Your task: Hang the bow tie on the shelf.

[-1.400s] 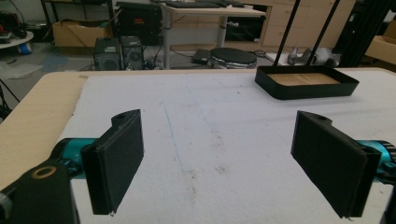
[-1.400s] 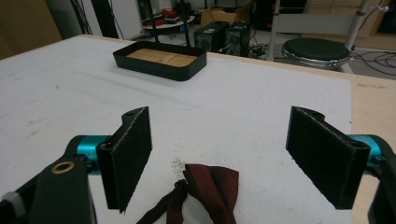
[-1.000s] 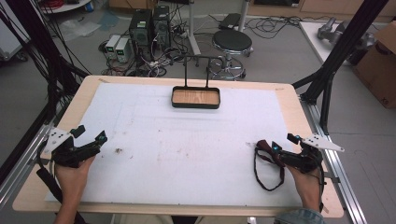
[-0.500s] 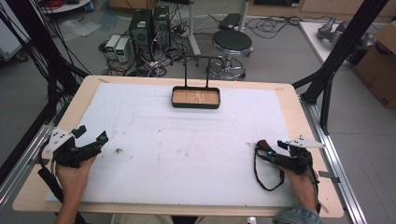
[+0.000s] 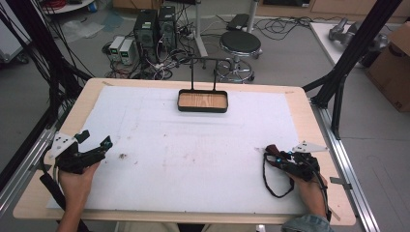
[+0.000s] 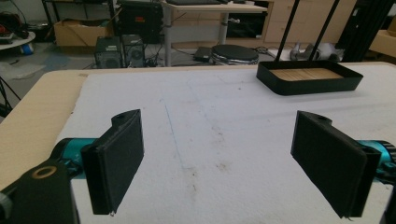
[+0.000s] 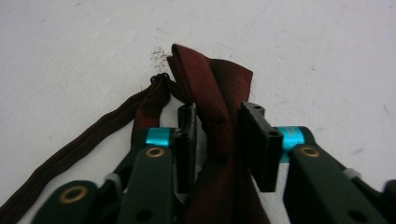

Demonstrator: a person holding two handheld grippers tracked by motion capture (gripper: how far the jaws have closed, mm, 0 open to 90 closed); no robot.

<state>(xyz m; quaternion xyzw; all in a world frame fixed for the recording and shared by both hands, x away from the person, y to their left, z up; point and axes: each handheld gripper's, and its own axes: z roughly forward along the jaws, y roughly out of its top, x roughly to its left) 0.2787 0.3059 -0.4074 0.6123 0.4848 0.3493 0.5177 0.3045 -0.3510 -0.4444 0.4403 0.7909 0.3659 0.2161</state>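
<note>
Left tool (image 5: 95, 143) rests with jaws spread wide; right tool (image 5: 271, 152) has jaws nearly closed

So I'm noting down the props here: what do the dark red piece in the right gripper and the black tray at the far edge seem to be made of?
The dark red bow tie looks like woven fabric with a slight satin sheen; it folds softly, and a thin strap trails from it. The tray has matte black walls, perhaps metal or plastic, and its floor shows a light wood grain.
</note>
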